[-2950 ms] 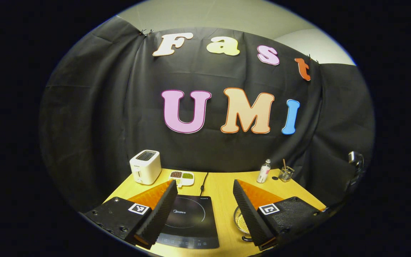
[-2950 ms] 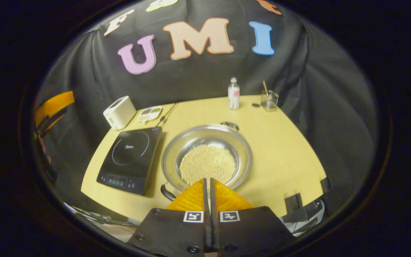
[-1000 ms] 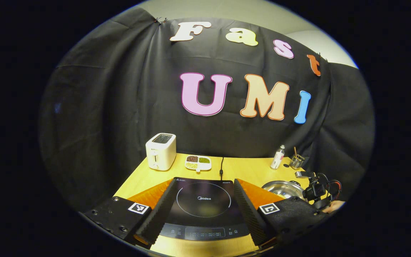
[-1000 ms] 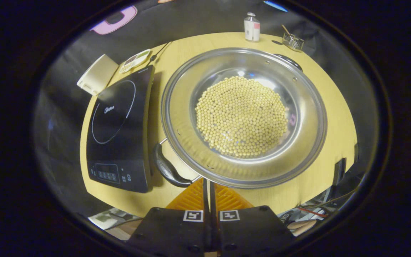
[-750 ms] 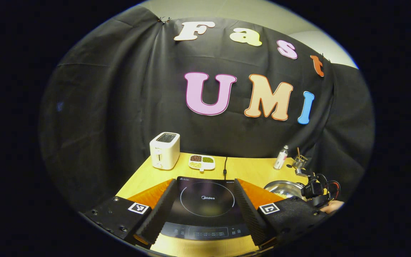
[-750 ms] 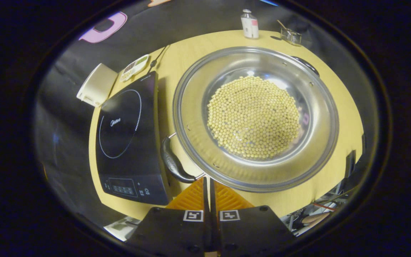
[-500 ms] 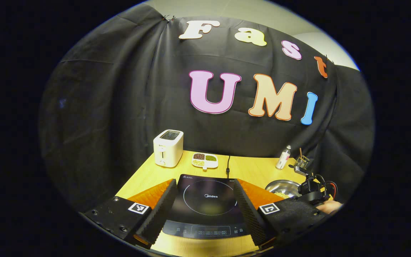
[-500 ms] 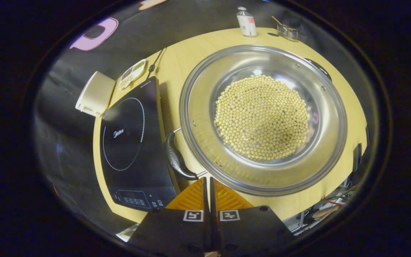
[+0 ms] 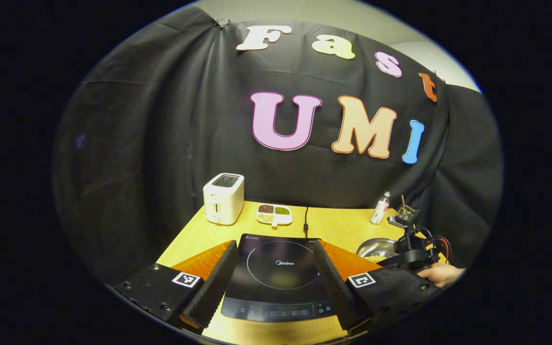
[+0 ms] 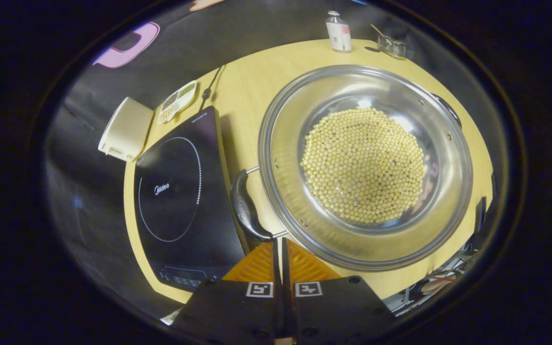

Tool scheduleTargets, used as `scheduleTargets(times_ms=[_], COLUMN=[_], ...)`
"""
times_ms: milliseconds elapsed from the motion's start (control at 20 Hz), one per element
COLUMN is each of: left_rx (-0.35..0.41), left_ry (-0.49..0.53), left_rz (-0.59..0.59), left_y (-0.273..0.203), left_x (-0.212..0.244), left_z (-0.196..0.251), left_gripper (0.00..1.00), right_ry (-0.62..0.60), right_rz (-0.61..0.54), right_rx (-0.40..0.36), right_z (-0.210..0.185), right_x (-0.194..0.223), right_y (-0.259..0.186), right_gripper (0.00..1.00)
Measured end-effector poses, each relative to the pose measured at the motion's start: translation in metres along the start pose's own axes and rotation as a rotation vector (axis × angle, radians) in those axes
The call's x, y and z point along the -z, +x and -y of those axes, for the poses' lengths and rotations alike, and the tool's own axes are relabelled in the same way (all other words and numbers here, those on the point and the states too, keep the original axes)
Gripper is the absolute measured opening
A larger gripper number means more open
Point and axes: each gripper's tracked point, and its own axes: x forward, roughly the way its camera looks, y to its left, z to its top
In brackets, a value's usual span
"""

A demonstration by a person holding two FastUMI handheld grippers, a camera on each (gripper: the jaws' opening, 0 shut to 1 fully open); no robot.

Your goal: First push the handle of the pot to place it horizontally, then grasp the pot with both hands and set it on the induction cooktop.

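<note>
A steel pot (image 10: pixel 281 124) of yellow beans sits on the wooden table, right of the black induction cooktop (image 10: pixel 180 187). Its black near handle (image 10: pixel 246 211) lies along the cooktop's right edge, and the far handle (image 10: pixel 448 108) shows at the opposite rim. My right gripper (image 10: pixel 279 244) is shut, its tips at the near handle's lower end. In the left gripper view my left gripper (image 9: pixel 274 244) stands open above the cooktop (image 9: pixel 278 273), holding nothing. The pot (image 9: pixel 376 248) is at the right, with the right gripper (image 9: pixel 412 244) and a hand (image 9: pixel 441 273) beside it.
At the back of the table stand a white toaster (image 9: pixel 223 198), a divided dish of beans (image 9: pixel 274 214), a small bottle (image 9: pixel 380 208) and a glass with a stick (image 9: pixel 405 211). The cooktop's cable (image 9: pixel 305 218) runs to the back edge.
The right gripper came down to the pot and stayed shut at the near handle. The pot has turned, so that handle swung up beside the cooktop. The left gripper stayed open and drifted slightly.
</note>
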Motion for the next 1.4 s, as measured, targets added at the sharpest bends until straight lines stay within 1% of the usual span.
scheduleTargets(times_ms=[100,150,200,450,650,700,750,950,1000,1050,1100,1150,1200,1250,1300,1400], left_rx=[0.002,0.002,0.002,-0.004,0.000,0.005,0.014,0.055,0.066,0.083,0.101,0.118,0.134,0.147,0.158,0.178], left_ry=[-0.006,-0.009,-0.014,-0.041,-0.057,-0.064,-0.070,-0.069,-0.066,-0.066,-0.068,-0.070,-0.071,-0.070,-0.068,-0.065], left_rz=[-0.011,-0.017,-0.021,-0.031,-0.039,-0.044,-0.049,-0.076,-0.083,-0.091,-0.101,-0.113,-0.120,-0.129,-0.140,-0.163], left_y=[0.003,0.004,0.005,0.006,0.009,0.010,0.011,0.017,0.019,0.019,0.021,0.021,0.023,0.024,0.025,0.029], left_x=[0.005,0.007,0.008,0.013,0.017,0.018,0.019,0.026,0.028,0.029,0.030,0.034,0.036,0.039,0.042,0.048], left_z=[-0.001,-0.001,-0.002,-0.006,-0.006,-0.004,-0.001,0.013,0.016,0.020,0.026,0.031,0.036,0.040,0.045,0.056], left_gripper=[0.96,0.96,0.96,0.96,0.96,0.96,0.96,0.96,0.96,0.96,0.96,0.96,0.96,0.96,0.96,0.96], right_ry=[-0.008,-0.013,-0.015,-0.013,-0.035,-0.042,-0.050,-0.038,-0.035,-0.042,-0.047,-0.043,-0.038,-0.038,-0.038,-0.022], right_rz=[-0.006,-0.009,-0.010,-0.010,-0.025,-0.033,-0.034,-0.021,-0.020,-0.008,0.006,0.015,0.020,0.024,0.029,0.020], right_rx=[0.004,0.004,0.003,0.000,-0.007,-0.021,-0.037,-0.079,-0.094,-0.085,-0.074,-0.076,-0.072,-0.071,-0.065,-0.059], right_z=[-0.002,-0.003,-0.004,-0.010,-0.008,-0.009,-0.009,0.000,0.003,0.010,0.018,0.025,0.033,0.041,0.052,0.071], right_x=[-0.003,-0.005,-0.007,-0.017,-0.014,-0.010,-0.008,-0.002,0.000,0.001,0.002,0.003,0.006,0.005,0.006,0.009], right_y=[0.001,0.002,0.003,0.004,0.000,-0.005,-0.011,-0.037,-0.044,-0.051,-0.056,-0.064,-0.068,-0.072,-0.077,-0.086], right_gripper=[0.02,0.00,0.02,0.02,0.02,0.00,0.02,0.03,0.14,0.05,0.15,0.15,0.19,0.19,0.24,0.54])
